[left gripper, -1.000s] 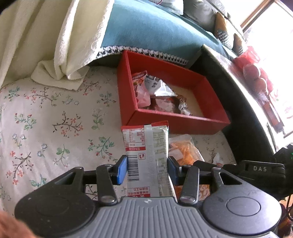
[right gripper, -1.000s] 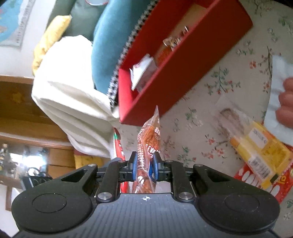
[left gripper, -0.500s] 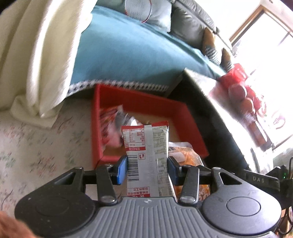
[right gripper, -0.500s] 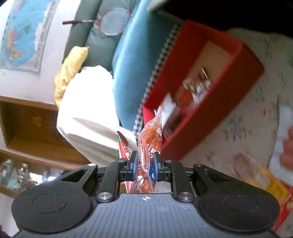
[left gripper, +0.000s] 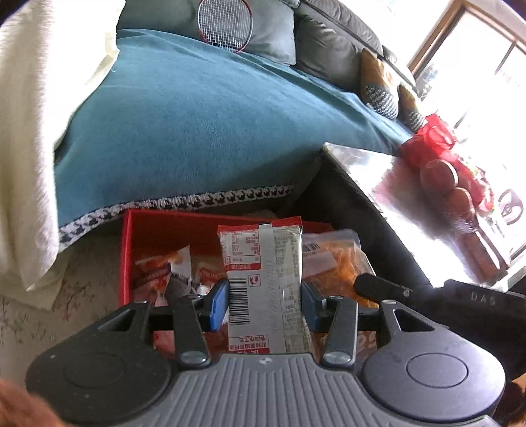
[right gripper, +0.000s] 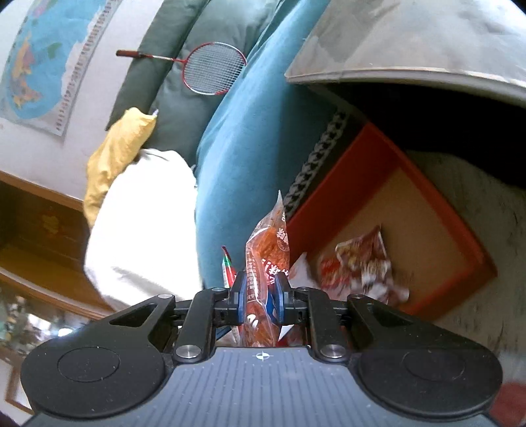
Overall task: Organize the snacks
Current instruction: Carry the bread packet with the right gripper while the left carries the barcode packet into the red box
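In your left view the box (left gripper: 157,230) sits at lower centre, packets (left gripper: 164,272) inside it, the sofa (left gripper: 184,124) behind it, a table (left gripper: 388,170) to its right, and a racket (left gripper: 225,23) at the top.

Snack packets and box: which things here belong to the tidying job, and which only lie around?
Job: left gripper holding white-and-red packet; right gripper holding orange packet; red box.

Lying about: badminton racket, teal blanket, wall map.
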Available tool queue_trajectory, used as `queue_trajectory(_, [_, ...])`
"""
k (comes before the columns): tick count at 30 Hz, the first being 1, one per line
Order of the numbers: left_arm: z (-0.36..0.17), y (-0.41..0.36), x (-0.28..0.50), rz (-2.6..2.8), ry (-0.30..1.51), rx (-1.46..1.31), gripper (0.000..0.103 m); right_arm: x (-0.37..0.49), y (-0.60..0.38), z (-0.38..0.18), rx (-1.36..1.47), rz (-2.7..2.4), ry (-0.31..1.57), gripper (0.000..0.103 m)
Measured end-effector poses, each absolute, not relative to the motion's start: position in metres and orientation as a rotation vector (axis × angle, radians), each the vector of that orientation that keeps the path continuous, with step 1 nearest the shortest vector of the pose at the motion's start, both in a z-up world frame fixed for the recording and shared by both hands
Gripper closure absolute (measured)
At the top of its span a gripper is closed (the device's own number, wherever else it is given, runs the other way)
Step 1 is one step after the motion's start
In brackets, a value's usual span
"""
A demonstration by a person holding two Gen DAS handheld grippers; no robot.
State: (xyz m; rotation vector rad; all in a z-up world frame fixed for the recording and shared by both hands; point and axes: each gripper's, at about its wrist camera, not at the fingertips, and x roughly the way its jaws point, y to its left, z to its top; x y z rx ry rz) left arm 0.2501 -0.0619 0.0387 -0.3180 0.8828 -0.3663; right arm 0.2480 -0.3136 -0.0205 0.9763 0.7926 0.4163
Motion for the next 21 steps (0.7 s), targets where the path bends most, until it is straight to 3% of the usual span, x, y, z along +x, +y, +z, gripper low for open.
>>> queue_trajectory(13, [-0.026, -0.090, 0.288, -0.319, 0.977, -0.274, 0.064, 0.282, -0.308, -0.054, 0.767, 0.262, 0.932, 0.075])
queue_trajectory(17, [-0.028, -0.090, 0.285, -0.310, 0.985, -0.269, 0.062, 0.278, -0.295, -0.049, 0.622, 0.202, 0.947, 0.049])
queue_trajectory(19, [-0.024, -0.091, 0.283, -0.306, 0.980, -0.267, 0.062, 0.275, -0.293, -0.043, 0.582, 0.189, 0.933, 0.045])
queue_trajectory(21, [-0.018, -0.088, 0.279, -0.311, 0.972, -0.281, 0.060, 0.272, -0.293, -0.038, 0.582, 0.193, 0.930, 0.033])
